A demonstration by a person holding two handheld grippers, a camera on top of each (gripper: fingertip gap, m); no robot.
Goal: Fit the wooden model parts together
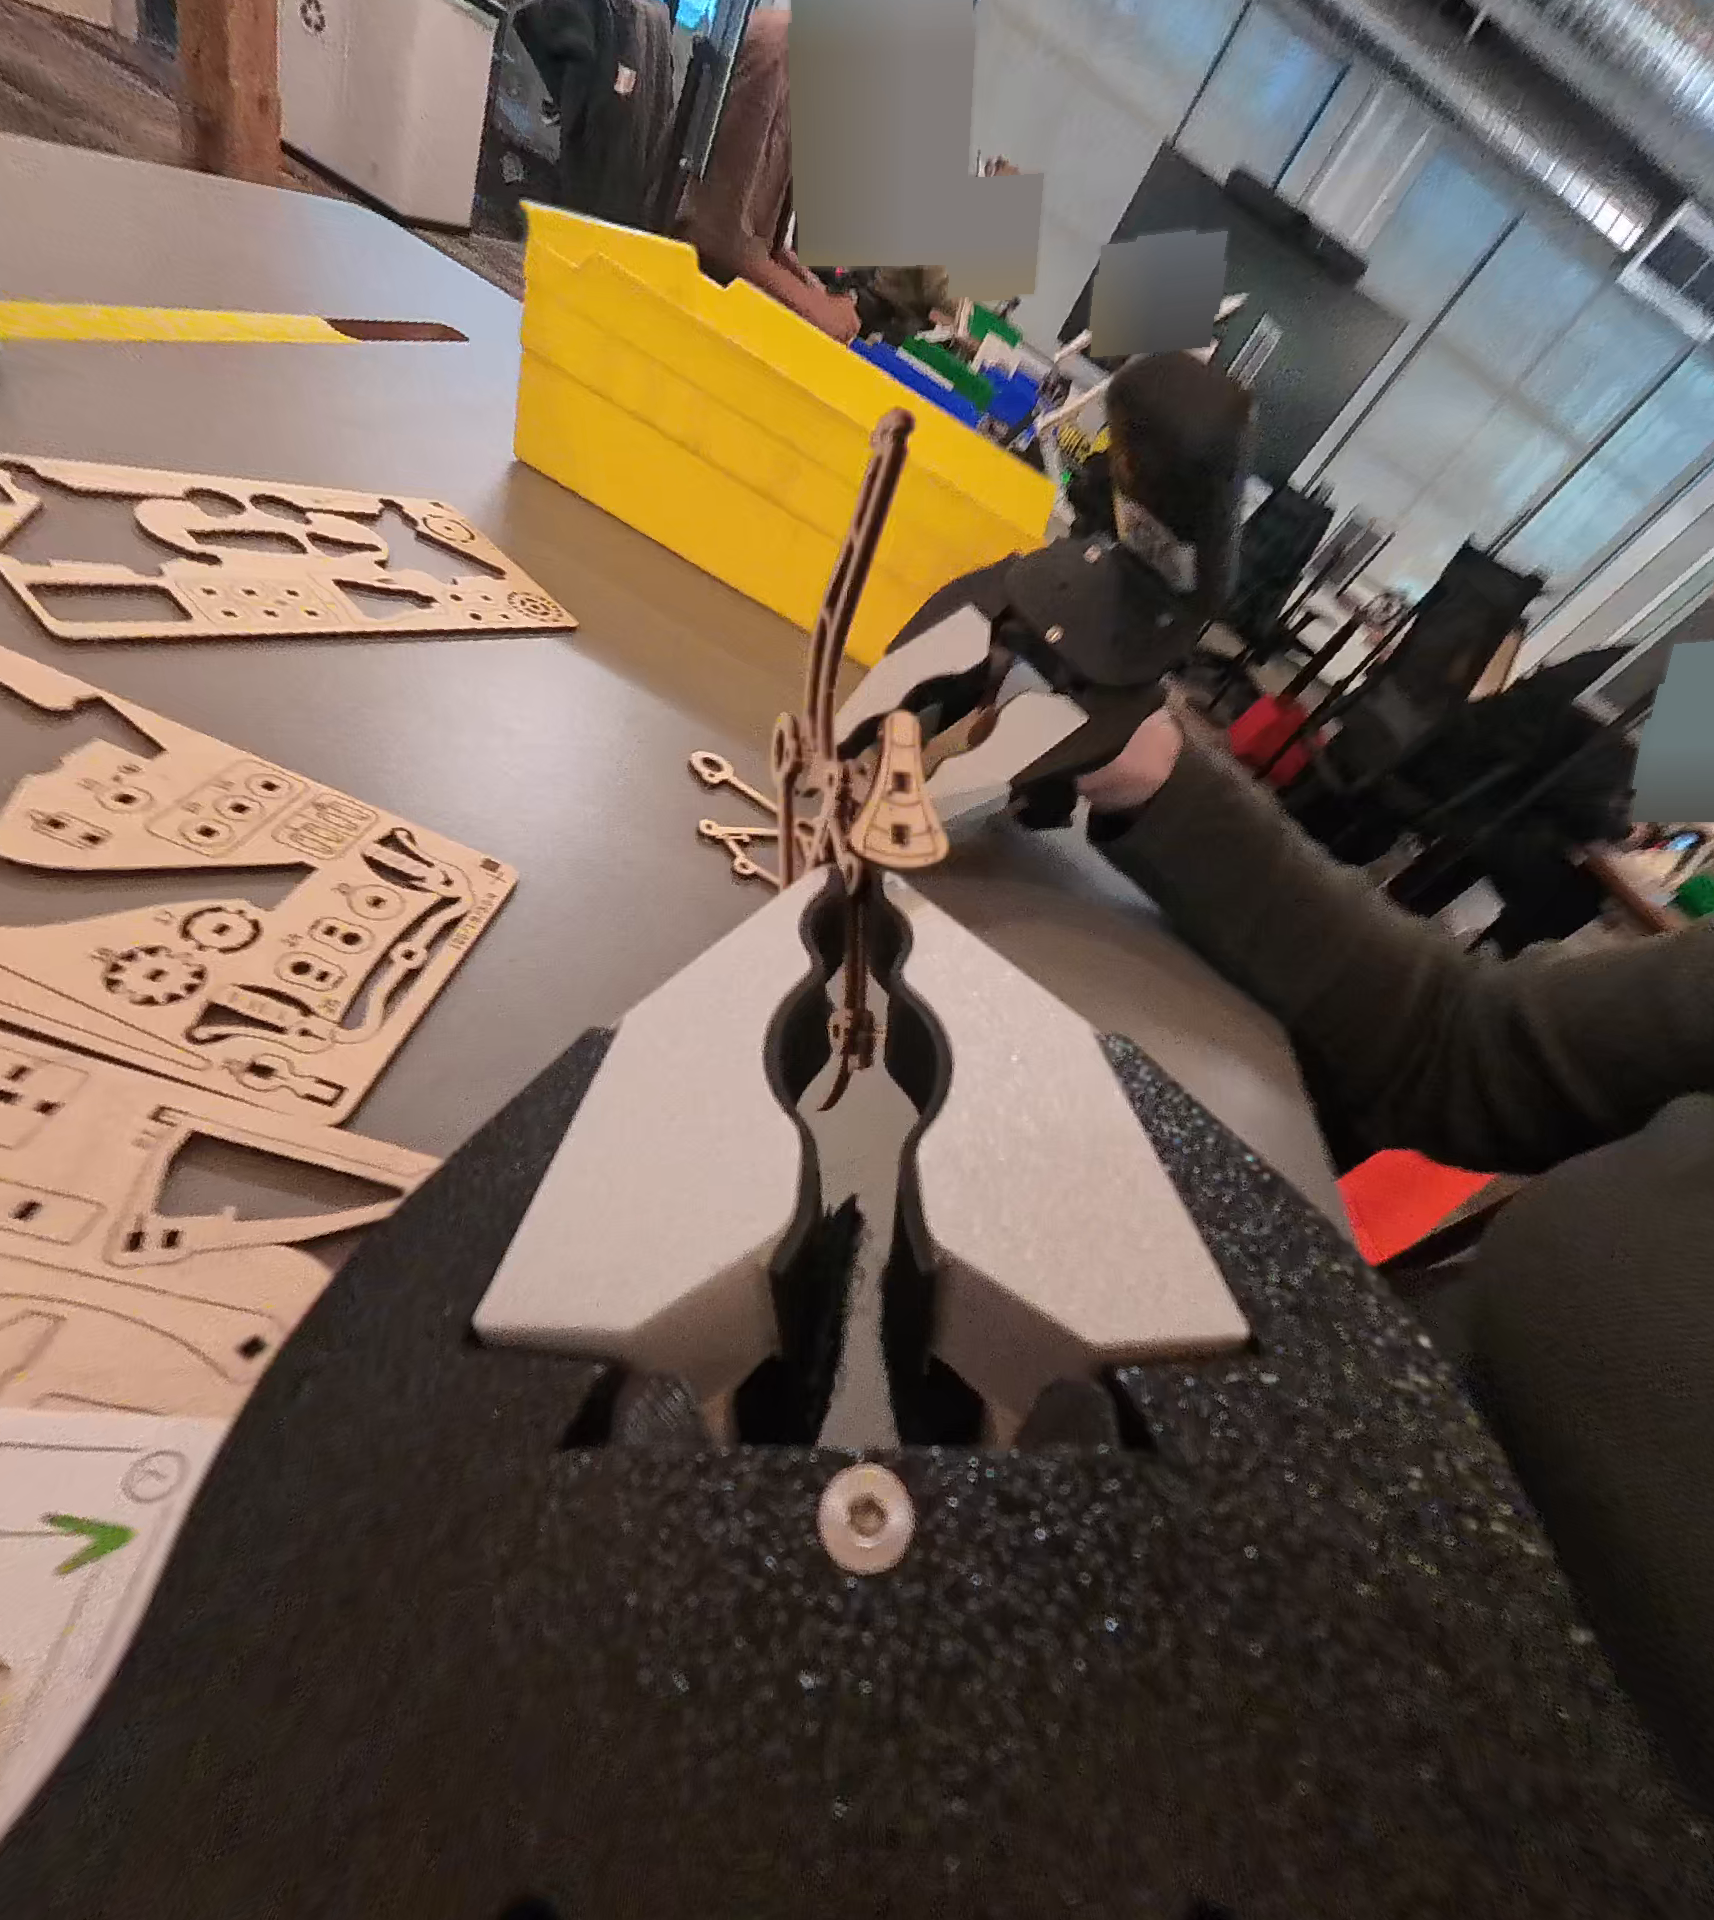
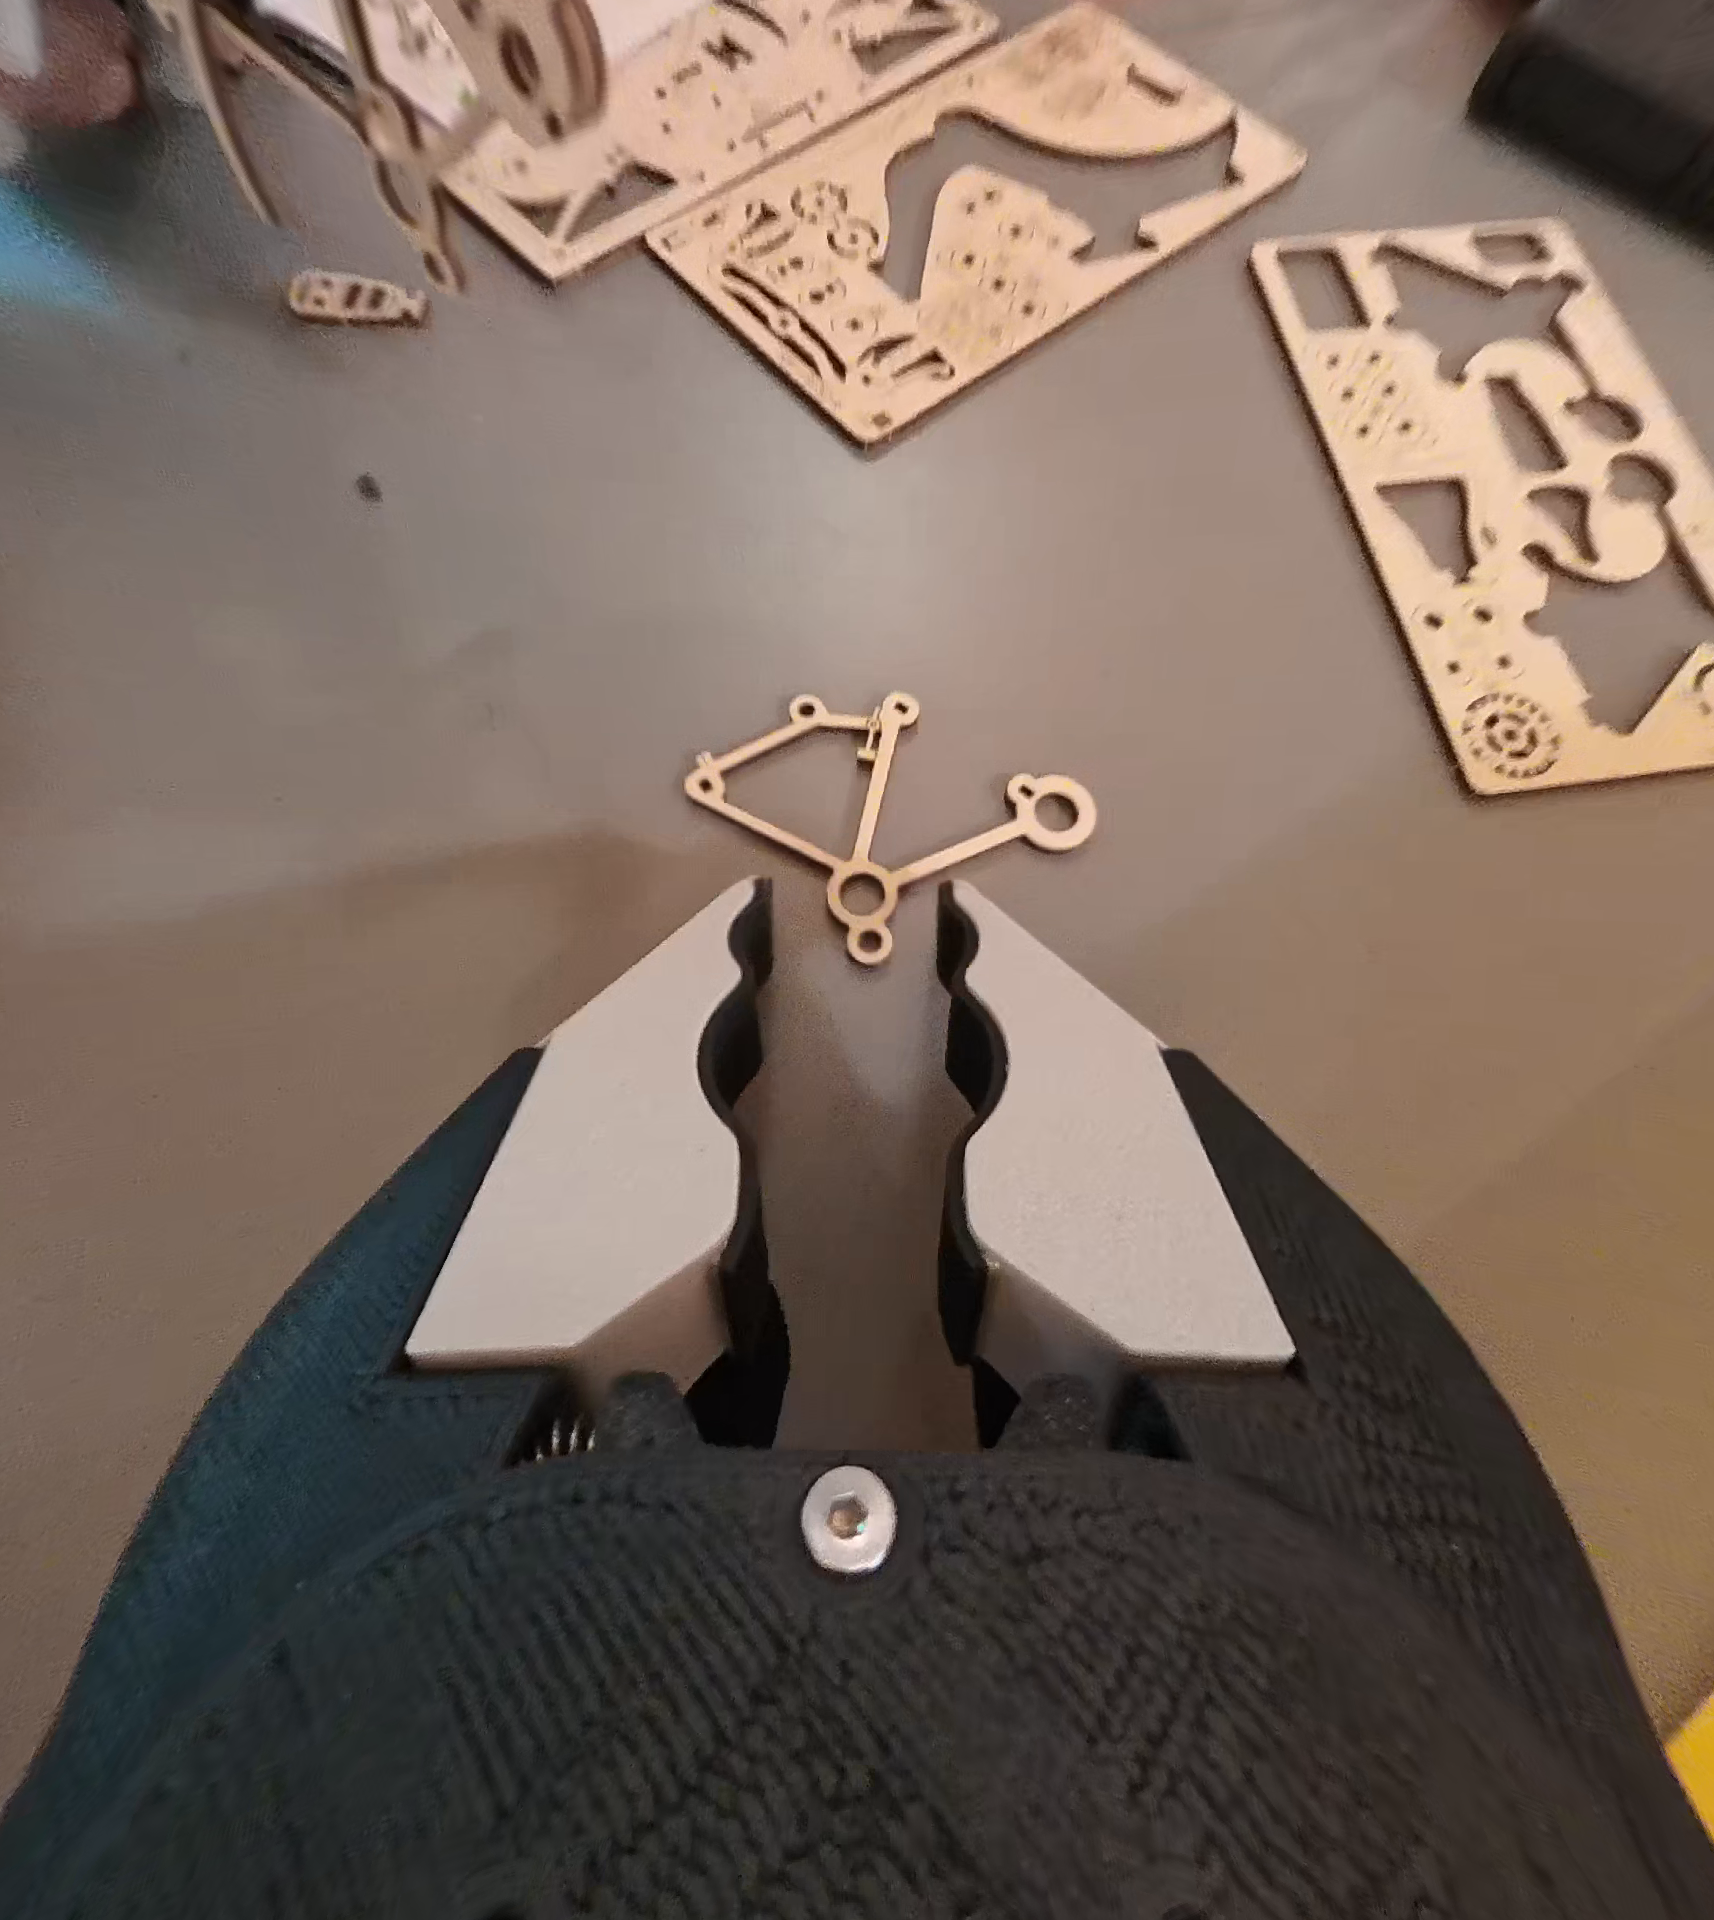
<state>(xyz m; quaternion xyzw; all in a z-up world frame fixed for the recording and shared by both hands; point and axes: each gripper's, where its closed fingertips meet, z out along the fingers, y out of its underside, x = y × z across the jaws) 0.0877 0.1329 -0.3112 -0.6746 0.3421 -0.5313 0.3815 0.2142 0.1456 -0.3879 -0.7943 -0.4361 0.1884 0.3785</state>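
My left gripper (image 1: pixel 851 896) is shut on a partly built wooden model (image 1: pixel 837 644), a thin curved upright part with a small saddle-shaped piece (image 1: pixel 900 800) on it. It holds the model above the grey table (image 1: pixel 520 707). The model shows blurred at the top left of the right wrist view (image 2: pixel 396 125). My right gripper (image 2: pixel 855 899) is open and low over the table. A thin wooden frame part (image 2: pixel 863 821) lies flat there, its ring end between the fingertips. The right gripper (image 1: pixel 978 727) also shows just behind the model in the left wrist view.
Laser-cut wooden sheets (image 1: pixel 240 551) (image 1: pixel 209 935) (image 2: pixel 936 239) (image 2: pixel 1528 520) lie across the table. A small loose wooden piece (image 2: pixel 359 301) lies at the far left. A yellow bin (image 1: pixel 749 416) stands behind. An instruction sheet (image 1: pixel 22 1558) lies near me. A sleeved arm (image 1: pixel 1404 987) reaches in from the right. My hands' fingertips stand some 15 centimetres from each other.
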